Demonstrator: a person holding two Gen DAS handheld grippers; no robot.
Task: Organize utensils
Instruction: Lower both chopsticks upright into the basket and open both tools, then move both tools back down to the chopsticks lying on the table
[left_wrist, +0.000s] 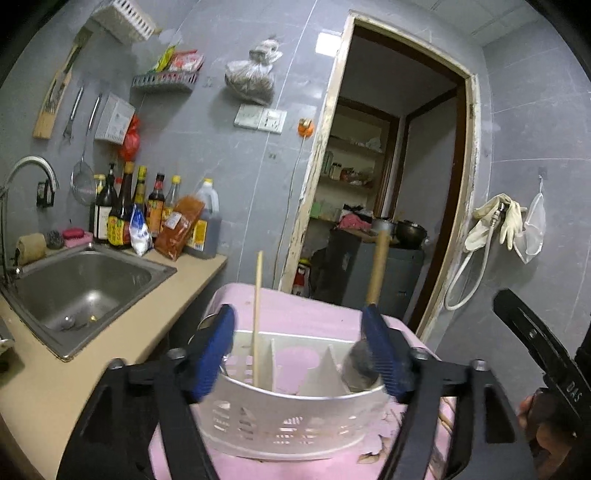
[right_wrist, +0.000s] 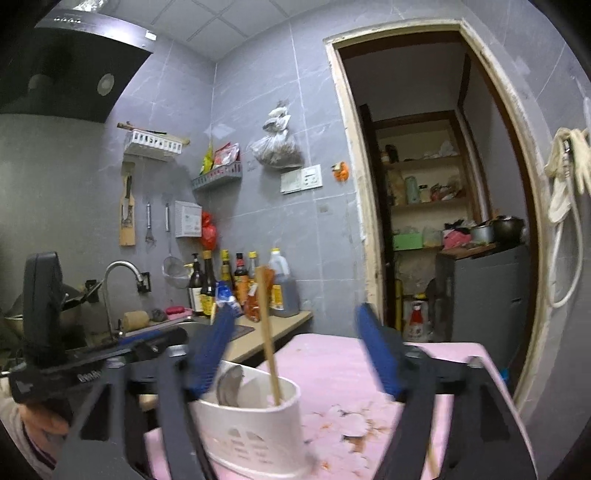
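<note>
both my grippers stand open and empty: left gripper at lower centre, spanning the white utensil caddy; right gripper with the caddy at lower left. the caddy sits on the pink cloth, holding a chopstick, a wooden-handled utensil and spoons. to finish well, i judge: draw both straight back, clear of handles.

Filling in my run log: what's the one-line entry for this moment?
left hand-held gripper: open | right hand-held gripper: open | caddy: chopstick, ladle
</note>
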